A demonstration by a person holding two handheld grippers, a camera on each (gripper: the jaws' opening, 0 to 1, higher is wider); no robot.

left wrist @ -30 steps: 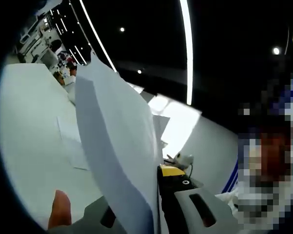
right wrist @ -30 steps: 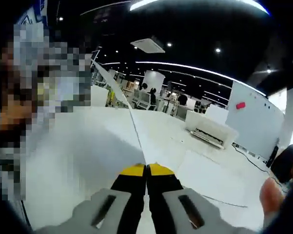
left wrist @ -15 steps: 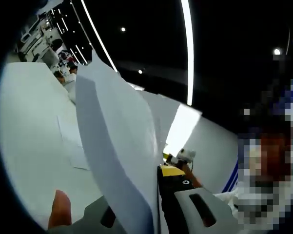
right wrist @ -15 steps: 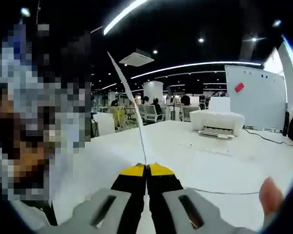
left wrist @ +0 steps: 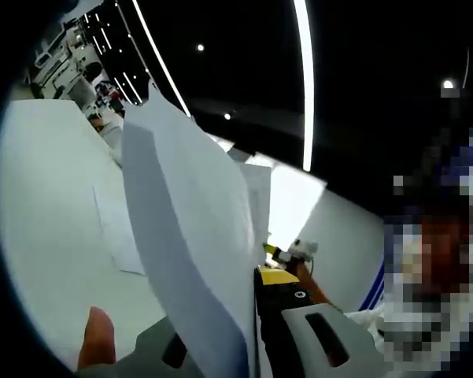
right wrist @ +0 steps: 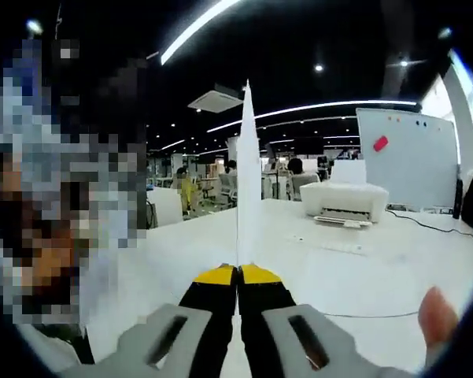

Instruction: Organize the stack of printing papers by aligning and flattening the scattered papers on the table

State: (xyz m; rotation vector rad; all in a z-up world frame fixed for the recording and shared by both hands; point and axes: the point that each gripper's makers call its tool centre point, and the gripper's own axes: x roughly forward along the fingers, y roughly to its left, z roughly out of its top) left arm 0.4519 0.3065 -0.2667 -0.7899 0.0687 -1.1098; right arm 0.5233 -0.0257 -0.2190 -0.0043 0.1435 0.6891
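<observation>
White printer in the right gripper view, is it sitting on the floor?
No, the white printer sits on top of the white table, in front of a whiteboard.

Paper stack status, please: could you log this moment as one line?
left hand-held gripper: shut on paper stack | right hand-held gripper: shut on paper stack, seen edge-on | stack: lifted above table | printer: on table

i can't read any text, label, brand or number in either view. the sheets point(left wrist: 190, 236) i hold look blank, the whiteboard point(right wrist: 393, 157) carries a red patch too small to read, and the printer point(right wrist: 343, 198) shows no legible marking.
</observation>
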